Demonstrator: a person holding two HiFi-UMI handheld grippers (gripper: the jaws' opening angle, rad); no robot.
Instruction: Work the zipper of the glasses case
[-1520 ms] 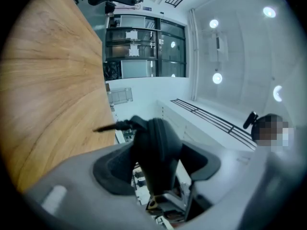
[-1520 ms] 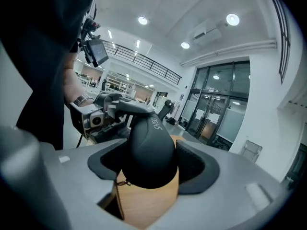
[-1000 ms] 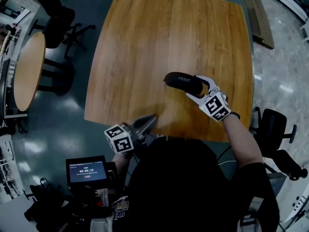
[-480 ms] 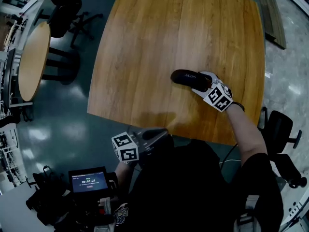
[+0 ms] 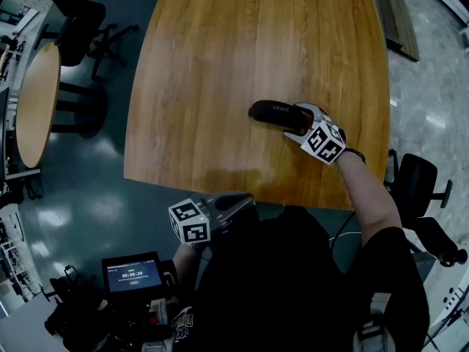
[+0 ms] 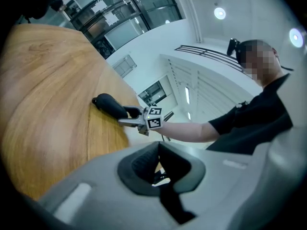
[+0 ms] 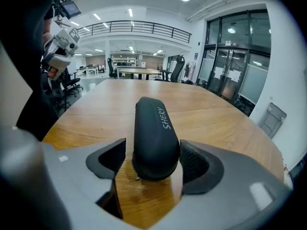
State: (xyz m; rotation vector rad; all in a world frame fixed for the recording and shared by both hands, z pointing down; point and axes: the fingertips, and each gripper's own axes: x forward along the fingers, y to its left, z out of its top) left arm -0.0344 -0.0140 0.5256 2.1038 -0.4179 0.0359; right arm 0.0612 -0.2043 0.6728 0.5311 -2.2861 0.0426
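Observation:
The black glasses case (image 5: 272,113) lies on the wooden table (image 5: 220,64), its near end between the jaws of my right gripper (image 5: 292,122). In the right gripper view the case (image 7: 154,128) sits between the two pads with a gap at the left pad (image 7: 112,158). These jaws have just been opening and do not press on it. A small zipper pull (image 7: 138,178) shows at the case's near end. My left gripper (image 5: 244,199) is shut and empty, off the table's near edge by my body. In the left gripper view the case (image 6: 109,106) is far off.
A round side table (image 5: 37,101) and black office chairs (image 5: 77,20) stand on the floor at the left. Another chair (image 5: 414,189) is at the right. A small screen device (image 5: 132,276) sits near my left side.
My right gripper has sunk with the case to the table top and its jaws have widened. The left gripper has drawn back from the table edge toward my body.

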